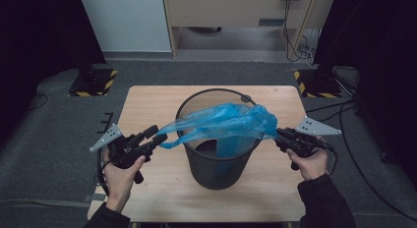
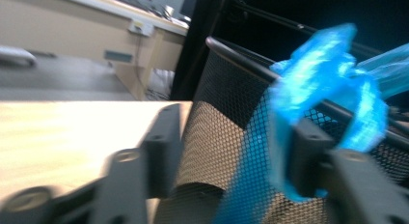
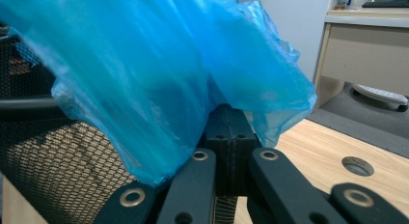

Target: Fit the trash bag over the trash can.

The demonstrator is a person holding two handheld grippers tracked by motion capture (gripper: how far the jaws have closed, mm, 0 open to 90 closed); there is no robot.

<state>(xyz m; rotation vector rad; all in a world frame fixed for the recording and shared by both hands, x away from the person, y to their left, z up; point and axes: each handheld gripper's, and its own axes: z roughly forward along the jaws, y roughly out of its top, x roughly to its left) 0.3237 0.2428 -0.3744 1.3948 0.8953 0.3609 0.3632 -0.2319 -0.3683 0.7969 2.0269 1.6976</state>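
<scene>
A black mesh waste bin (image 1: 219,164) stands at the middle of the wooden table (image 1: 147,105). A blue plastic bag (image 1: 231,121) is stretched across its mouth, part of it hanging inside. My right gripper (image 1: 281,135) at the bin's right rim is shut on the bag's edge; in the right gripper view the jaws (image 3: 227,125) meet with blue film (image 3: 144,64) bunched over them. My left gripper (image 1: 153,135) is left of the bin, its jaws apart. In the left gripper view (image 2: 236,132) a loop of the bag (image 2: 328,74) hangs over the right jaw, beside the bin wall (image 2: 217,89).
The table has a round cable hole (image 3: 357,166) near the right gripper. Beyond the far edge lie grey carpet, two stand bases with yellow-black stripes (image 1: 93,83) (image 1: 314,85), floor cables (image 1: 300,48) and a wooden desk (image 1: 236,12).
</scene>
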